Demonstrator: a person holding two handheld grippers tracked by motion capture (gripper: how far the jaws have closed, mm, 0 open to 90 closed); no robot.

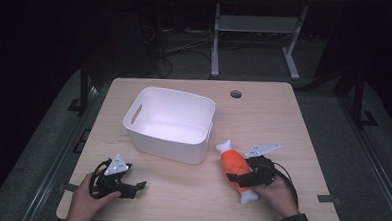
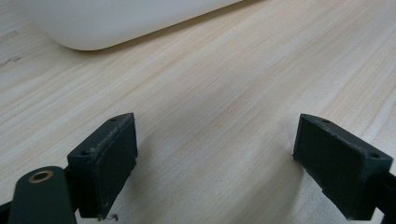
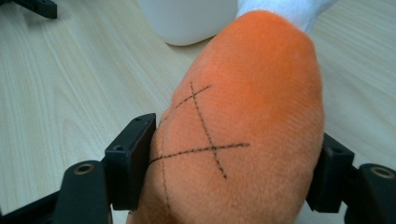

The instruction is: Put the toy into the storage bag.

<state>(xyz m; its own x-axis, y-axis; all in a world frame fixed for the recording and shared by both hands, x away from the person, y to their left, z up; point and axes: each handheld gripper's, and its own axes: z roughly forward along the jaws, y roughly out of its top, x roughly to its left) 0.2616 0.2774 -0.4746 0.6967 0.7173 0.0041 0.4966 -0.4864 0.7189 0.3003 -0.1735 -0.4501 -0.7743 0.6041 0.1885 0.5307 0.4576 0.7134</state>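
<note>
Right gripper [image 1: 242,178] clamps orange plush drumstick toy with white ends [image 1: 235,165] across its long axis, just right of white plastic bin [image 1: 169,123]; left gripper [image 1: 133,187] open, empty, farther off.

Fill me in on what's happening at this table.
A person works with a gripper in each hand. The right gripper is clamped around an orange and white plush toy, beside the white bin on the wooden table. The left gripper rests near the table's front edge, jaws open, holding nothing.
</note>
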